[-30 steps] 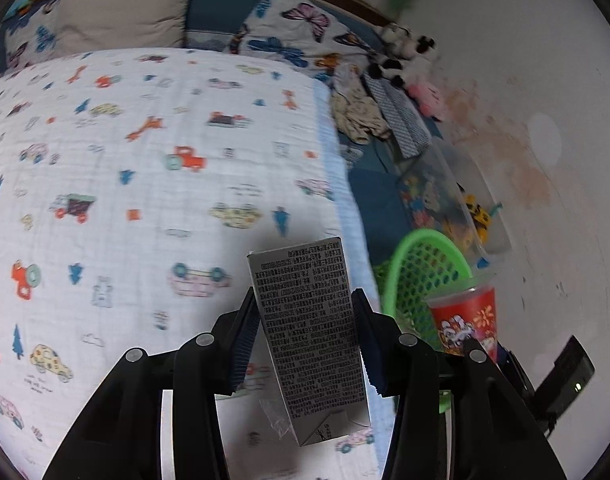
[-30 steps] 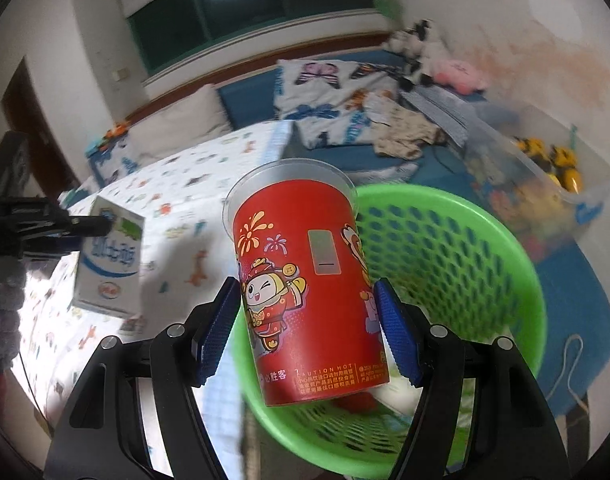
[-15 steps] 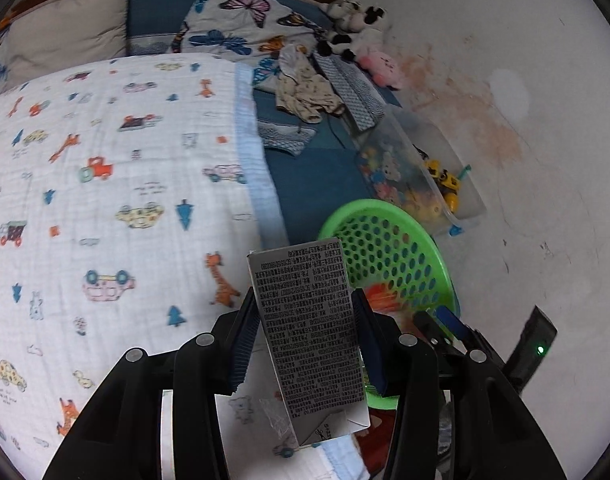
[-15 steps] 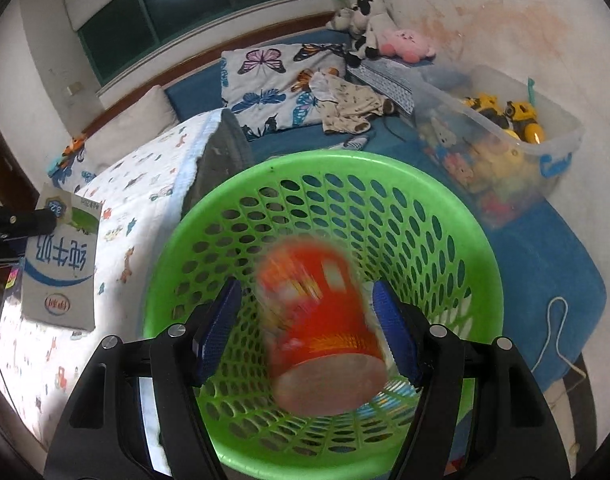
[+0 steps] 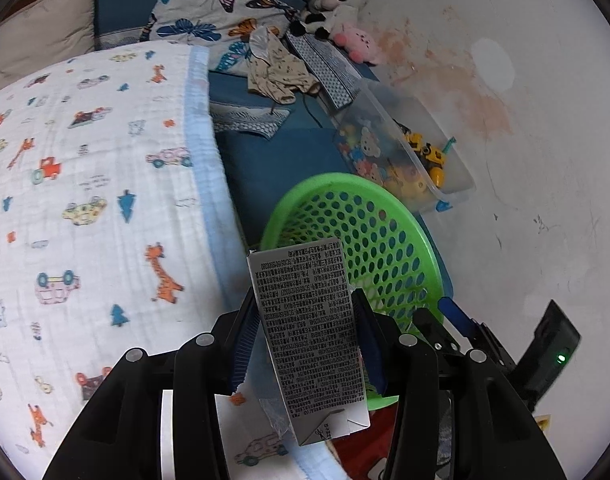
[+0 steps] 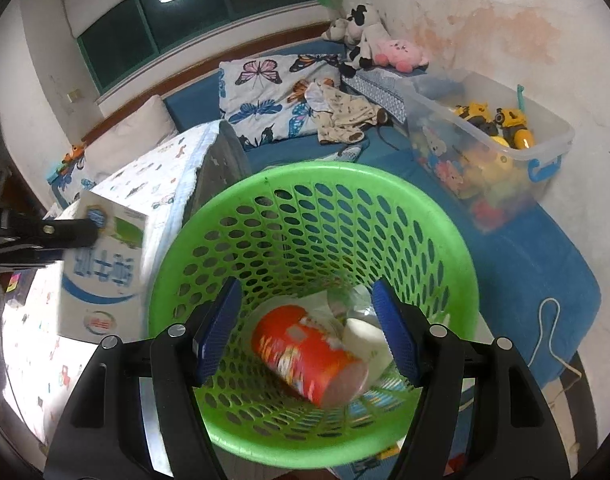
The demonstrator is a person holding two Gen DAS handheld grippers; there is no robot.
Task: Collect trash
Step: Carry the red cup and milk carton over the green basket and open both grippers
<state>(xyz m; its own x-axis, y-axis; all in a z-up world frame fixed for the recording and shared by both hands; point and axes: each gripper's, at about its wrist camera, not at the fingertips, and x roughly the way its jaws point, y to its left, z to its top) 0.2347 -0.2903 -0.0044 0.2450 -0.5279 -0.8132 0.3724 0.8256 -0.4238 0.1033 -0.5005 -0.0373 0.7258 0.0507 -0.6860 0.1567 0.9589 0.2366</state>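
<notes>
My left gripper (image 5: 305, 316) is shut on a milk carton (image 5: 309, 336), grey printed side up, held just left of the green perforated basket (image 5: 369, 216). In the right wrist view the carton (image 6: 101, 276) shows white and blue at the left, beside the basket (image 6: 445, 232). My right gripper (image 6: 307, 312) is open and empty above the basket's mouth. A red paper cup (image 6: 309, 356) lies on its side at the basket's bottom, with white paper and a clear wrapper beside it.
A bed with a white cartoon-print blanket (image 5: 85, 184) lies to the left. A clear plastic box of toys (image 6: 489, 140) stands behind the basket by the wall. Pillows, clothes and plush toys (image 6: 369, 44) lie at the back on a blue mat (image 6: 537, 264).
My right gripper opened and let go of the red cup, which fell into the basket. My left gripper carried the carton rightwards, closer to the basket.
</notes>
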